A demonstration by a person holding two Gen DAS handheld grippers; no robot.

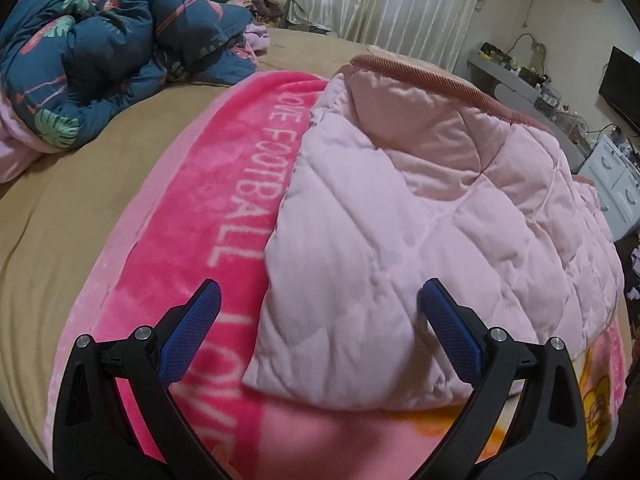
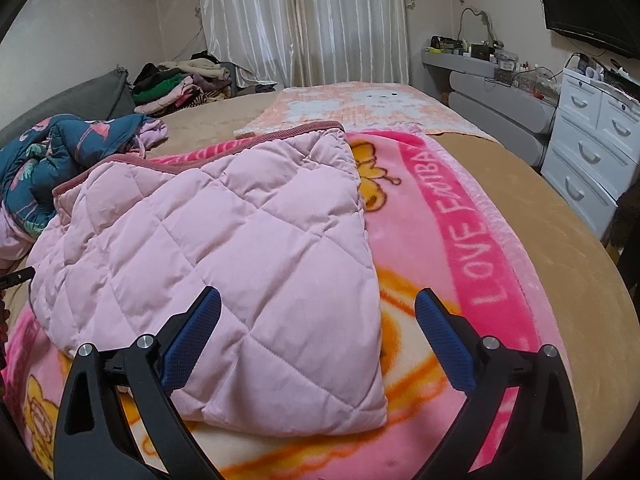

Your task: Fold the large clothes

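Both claws stand wide apart and grip nothing. Left gripper (image 1: 320,300) hangs over the near left corner of the pale pink quilted jacket (image 1: 420,200), one blue pad above the hot-pink border of the fleece blanket (image 1: 224,208) and the other above the quilting, so the jacket's left edge runs between the open jaws. Right gripper (image 2: 318,306) straddles the jacket's (image 2: 224,248) near right corner the same way, its outer pad over the blanket's (image 2: 480,240) cartoon print.

Relative to the jacket: it lies folded on that blanket, its dusty-rose ribbed trim (image 2: 224,146) at the far edge, the fold already a compact pad. Beyond its far left sits a rumpled navy flamingo-print duvet (image 1: 100,52); past its far edge a pale checked mat (image 2: 352,108) lies on the tan bedsheet (image 2: 560,248).

Each claw seems posted at a near corner so both can pinch together and carry that edge evenly towards the trim. Padded layers may slide apart unless both pads catch the full thickness.
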